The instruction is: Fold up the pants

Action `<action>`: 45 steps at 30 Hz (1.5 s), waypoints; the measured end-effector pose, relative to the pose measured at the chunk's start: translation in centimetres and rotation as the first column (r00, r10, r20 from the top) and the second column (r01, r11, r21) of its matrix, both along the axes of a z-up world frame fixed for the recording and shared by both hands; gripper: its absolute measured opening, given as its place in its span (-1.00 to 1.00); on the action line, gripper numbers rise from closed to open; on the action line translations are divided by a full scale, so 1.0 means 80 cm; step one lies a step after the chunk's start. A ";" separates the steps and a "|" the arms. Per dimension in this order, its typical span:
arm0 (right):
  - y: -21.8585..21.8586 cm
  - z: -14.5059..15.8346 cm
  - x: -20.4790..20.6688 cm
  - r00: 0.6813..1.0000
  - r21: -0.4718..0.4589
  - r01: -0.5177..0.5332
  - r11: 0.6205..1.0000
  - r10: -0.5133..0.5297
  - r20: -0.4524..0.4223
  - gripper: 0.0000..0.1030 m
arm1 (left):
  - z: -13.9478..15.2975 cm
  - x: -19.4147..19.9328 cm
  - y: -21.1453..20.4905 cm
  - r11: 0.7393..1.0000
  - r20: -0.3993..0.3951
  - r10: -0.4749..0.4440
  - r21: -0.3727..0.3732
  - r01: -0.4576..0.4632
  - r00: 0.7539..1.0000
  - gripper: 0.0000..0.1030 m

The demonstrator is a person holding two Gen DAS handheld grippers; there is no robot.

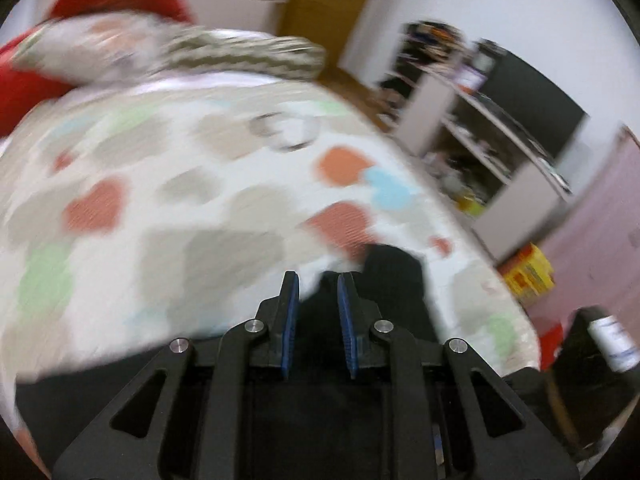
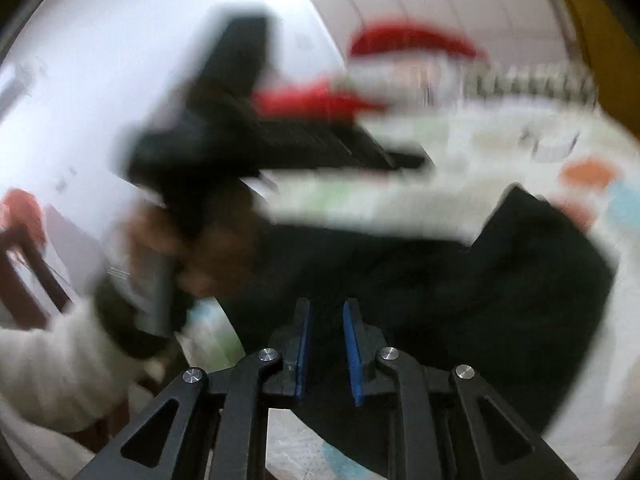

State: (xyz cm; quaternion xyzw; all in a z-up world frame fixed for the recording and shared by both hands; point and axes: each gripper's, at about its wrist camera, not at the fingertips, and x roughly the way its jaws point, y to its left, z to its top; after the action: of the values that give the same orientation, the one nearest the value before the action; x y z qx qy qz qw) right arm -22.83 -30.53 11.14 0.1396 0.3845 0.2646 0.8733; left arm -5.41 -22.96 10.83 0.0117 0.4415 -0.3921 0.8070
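Observation:
The black pants (image 2: 460, 276) lie on a bed with a heart-patterned sheet (image 1: 160, 184). In the left wrist view, black cloth (image 1: 394, 276) runs under and between the fingers of my left gripper (image 1: 318, 280); its jaws stand a little apart. In the right wrist view, my right gripper (image 2: 326, 306) is over the pants with a narrow gap between its blue pads; cloth lies in the gap. The left gripper (image 2: 412, 160) also shows there, blurred, held in a hand above the pants. Both views are blurred by motion.
A Santa plush (image 1: 104, 36) and a zigzag-patterned pillow (image 1: 248, 54) sit at the bed's far end. Shelves (image 1: 492, 128), a yellow box (image 1: 528, 276) and a bottle (image 1: 612, 340) stand right of the bed. A ring-shaped object (image 1: 286, 130) lies on the sheet.

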 end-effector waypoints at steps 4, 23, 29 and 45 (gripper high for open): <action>0.007 -0.007 -0.015 0.997 0.003 -0.063 0.998 0.063 -0.053 -0.69 | -0.028 -0.013 0.057 0.995 -0.042 0.093 0.029 -0.092 0.995 -0.65; -0.164 0.010 -0.070 0.945 0.086 0.324 0.942 -0.318 -0.079 -0.31 | -0.082 -0.043 -0.077 0.990 -0.175 0.139 -0.009 -0.143 0.975 -0.54; -0.157 0.032 -0.045 0.951 0.080 0.310 0.947 -0.309 -0.028 -0.29 | -0.040 -0.083 -0.015 0.977 -0.068 0.208 -0.032 -0.210 0.976 -0.62; -0.083 0.012 0.048 0.977 -0.099 0.200 0.975 -0.206 -0.055 -0.16 | -0.037 -0.106 0.072 0.924 0.027 0.380 0.047 -0.380 0.925 -0.49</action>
State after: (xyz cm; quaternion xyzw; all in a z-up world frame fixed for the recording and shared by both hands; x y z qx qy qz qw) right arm -19.02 -37.15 12.13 0.1458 0.4085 0.1511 0.8883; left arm -13.89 -17.22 7.88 -0.0498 0.4382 -0.2166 0.8710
